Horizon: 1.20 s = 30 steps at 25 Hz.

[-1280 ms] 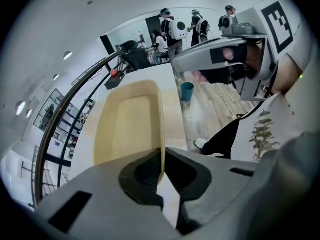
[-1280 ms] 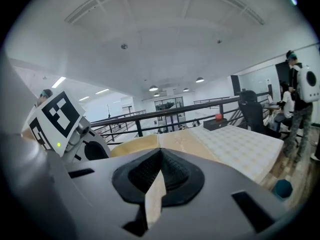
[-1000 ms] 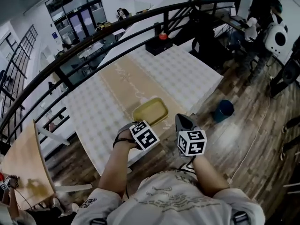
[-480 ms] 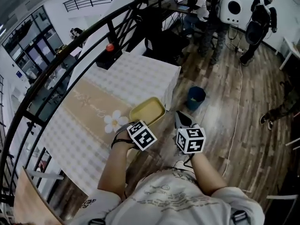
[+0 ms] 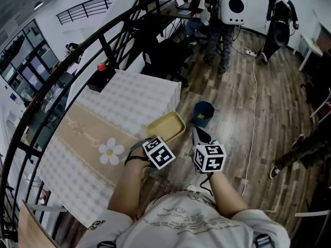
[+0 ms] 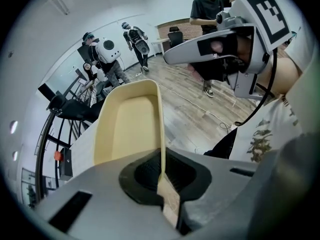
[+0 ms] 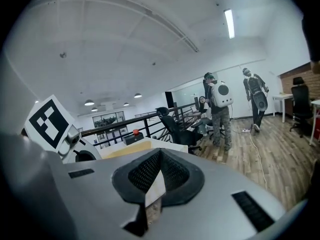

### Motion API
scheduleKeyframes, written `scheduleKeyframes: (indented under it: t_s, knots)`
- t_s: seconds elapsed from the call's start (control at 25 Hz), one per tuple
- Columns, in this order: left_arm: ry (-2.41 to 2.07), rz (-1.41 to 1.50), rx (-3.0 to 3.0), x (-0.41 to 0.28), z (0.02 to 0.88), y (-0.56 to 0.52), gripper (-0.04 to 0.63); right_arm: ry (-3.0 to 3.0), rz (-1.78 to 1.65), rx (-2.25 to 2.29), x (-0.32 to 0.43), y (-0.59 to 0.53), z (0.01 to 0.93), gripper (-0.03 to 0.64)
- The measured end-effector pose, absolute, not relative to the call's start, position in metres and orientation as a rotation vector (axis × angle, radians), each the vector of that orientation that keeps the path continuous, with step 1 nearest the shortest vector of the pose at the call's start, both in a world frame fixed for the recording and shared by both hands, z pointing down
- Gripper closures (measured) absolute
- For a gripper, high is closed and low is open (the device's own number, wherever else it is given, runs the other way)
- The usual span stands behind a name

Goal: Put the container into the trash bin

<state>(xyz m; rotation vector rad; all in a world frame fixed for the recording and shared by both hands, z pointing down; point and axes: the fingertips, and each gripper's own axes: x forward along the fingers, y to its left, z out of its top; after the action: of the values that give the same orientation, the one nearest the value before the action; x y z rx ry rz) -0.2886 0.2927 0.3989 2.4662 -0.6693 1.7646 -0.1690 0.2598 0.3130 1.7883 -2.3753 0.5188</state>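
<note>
Now container (image 5: 166, 127) nearer trash bin (image 5: 204, 113).

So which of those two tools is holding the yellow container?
The left tool, its jaws pinching the container by its rim; the right tool beside it grips nothing.

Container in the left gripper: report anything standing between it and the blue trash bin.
Nothing visible does. The container, clamped by its rim in the left gripper, hangs over the table's corner; the trash bin stands on bare floor just beyond. The right gripper hovers beside that path, not across it.
</note>
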Motion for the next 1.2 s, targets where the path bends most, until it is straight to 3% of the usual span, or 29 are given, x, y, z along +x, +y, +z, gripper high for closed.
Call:
scheduleKeyframes:
  t_s: [0.44,1.2]
  knots:
    - [-0.645,1.746,2.523,-0.194,0.399,0.245,0.581,-2.352,0.478,1.834,-0.082,0.222,0.309,0.614]
    - [-0.507,1.776,2.558,-0.120,0.441,0.142,0.581,-2.260,0.502,1.924,-0.001,0.127,0.337,0.614]
